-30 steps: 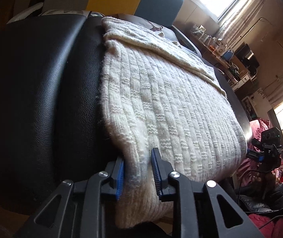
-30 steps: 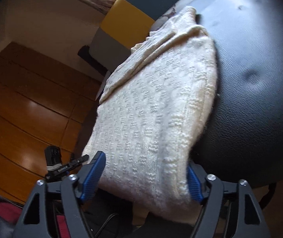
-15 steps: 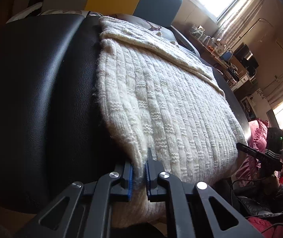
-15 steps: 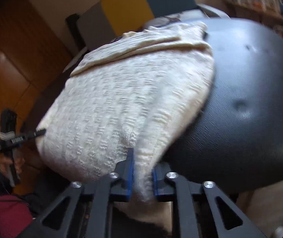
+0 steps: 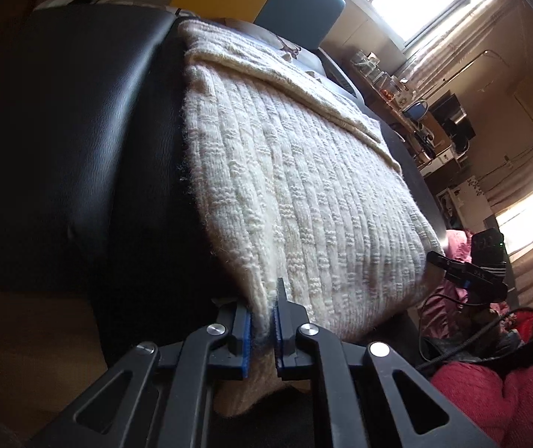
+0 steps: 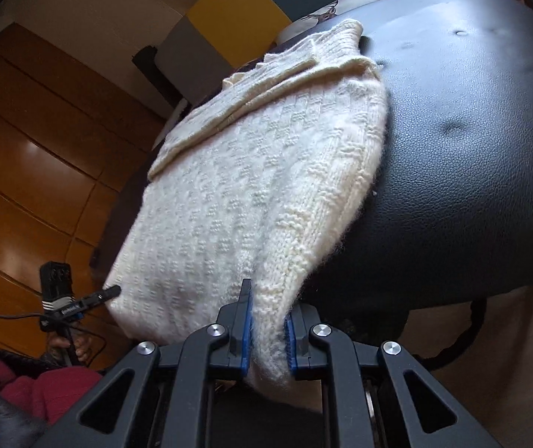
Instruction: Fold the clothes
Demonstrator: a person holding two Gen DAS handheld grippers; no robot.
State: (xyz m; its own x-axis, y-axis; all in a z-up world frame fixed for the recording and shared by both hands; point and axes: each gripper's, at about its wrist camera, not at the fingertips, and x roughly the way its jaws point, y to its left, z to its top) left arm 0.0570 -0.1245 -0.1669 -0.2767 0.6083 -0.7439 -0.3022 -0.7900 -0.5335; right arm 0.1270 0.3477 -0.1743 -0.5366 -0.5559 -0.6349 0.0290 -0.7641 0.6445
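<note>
Black leather upholstery [image 5: 80,119] is carrying the cream knit sweater [image 5: 303,186], which is lying flat across it with 1 folded layer along its far end and its near edge spilling over the cushion's front toward us. We are clamping our left gripper [image 5: 262,330] on the sweater's near left corner, its blue pads pressing the knit from both sides, while our right gripper [image 6: 268,339] is pinching the near right corner in the same way. Beyond the cushion, a yellow and teal chair back [image 6: 251,3] is standing against the wall.
</note>
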